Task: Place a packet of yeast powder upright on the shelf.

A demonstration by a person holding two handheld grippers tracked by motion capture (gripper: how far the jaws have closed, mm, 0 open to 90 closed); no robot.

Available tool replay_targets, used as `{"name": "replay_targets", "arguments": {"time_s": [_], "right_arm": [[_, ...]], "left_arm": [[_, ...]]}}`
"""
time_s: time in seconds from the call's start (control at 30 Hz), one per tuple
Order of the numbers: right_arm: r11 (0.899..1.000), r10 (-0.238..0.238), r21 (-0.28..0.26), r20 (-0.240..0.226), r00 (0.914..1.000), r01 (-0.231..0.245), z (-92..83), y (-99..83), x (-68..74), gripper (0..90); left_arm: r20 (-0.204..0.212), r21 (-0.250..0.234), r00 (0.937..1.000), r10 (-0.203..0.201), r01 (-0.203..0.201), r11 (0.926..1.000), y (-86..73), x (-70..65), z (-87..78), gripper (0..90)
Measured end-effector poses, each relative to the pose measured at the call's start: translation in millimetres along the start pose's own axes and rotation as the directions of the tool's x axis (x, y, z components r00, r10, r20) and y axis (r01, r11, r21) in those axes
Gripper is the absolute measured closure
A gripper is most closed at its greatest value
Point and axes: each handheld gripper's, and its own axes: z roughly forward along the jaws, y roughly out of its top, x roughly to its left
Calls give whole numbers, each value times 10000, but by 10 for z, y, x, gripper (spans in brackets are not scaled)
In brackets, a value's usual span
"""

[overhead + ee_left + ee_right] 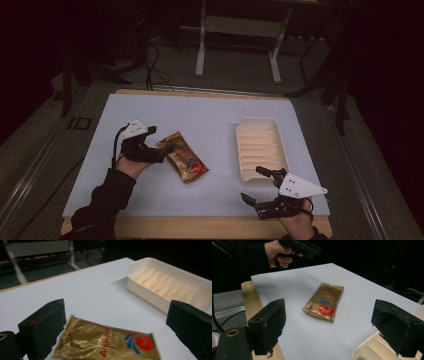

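Gold foil snack packet (182,156) lies flat on white table (210,115), left of ribbed cream tray (260,147). Left gripper (167,150) at packet's upper end, jaws apart; right gripper (254,185) near tray, jaws apart. We judge packet light, crinkly, slippery; we pinch crimped end seam.

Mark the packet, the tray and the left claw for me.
packet (323,302): right gripper view, middle of the gold wrapper, above the red swirl.
tray (260,121): high view, far rim of the cream tray.
left claw (115,322): left gripper view, midway between its open jaw tips.
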Motion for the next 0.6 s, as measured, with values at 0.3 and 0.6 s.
{"name": "replay_targets", "arguments": {"time_s": [0.3,0.6], "right_arm": [[9998,182,-68,-164,9997,-183,-2,-4,-10,122],[10000,74,-58,-198,9998,-75,2,-1,6,124]], "left_arm": [[-342,703,9987,-376,399,9967,-134,159,203,77],[-1053,1395,9901,-927,1070,9844,-319,396,333,155]]}}
